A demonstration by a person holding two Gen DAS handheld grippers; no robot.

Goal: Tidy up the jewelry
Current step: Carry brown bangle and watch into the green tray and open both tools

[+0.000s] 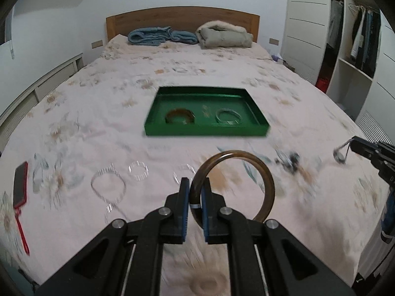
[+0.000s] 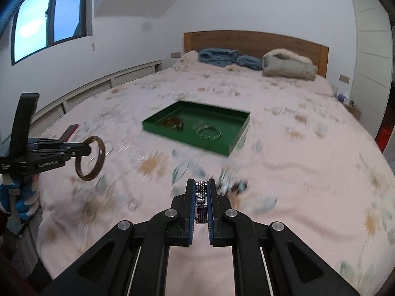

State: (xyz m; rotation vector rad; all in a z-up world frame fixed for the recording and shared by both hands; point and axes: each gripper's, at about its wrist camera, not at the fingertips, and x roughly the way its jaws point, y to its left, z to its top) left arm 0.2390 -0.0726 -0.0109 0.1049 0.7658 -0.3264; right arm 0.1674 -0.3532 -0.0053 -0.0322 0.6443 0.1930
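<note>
My left gripper [image 1: 195, 185] is shut on a brown bangle [image 1: 261, 170] and holds it above the bed; both show at the left of the right wrist view, the gripper [image 2: 86, 148] and the bangle [image 2: 98, 159]. My right gripper [image 2: 201, 185] is shut on a silver metal link bracelet [image 2: 201, 206]; in the left wrist view the gripper [image 1: 353, 146] holds it [image 1: 340, 154] at the right edge. A green tray [image 1: 206, 129] lies mid-bed, also in the right wrist view [image 2: 187, 138], and holds a brown bangle [image 1: 179, 116] and a clear bangle [image 1: 227, 116].
Clear bangles [image 1: 108, 182] [image 1: 138, 170] [image 1: 184, 172] lie on the floral bedspread near the front. A dark beaded piece [image 1: 290, 160] lies to the right. A red-edged phone [image 1: 21, 185] lies at the left. Folded blankets [image 1: 163, 35] sit by the headboard. A wardrobe [image 1: 353, 44] stands right.
</note>
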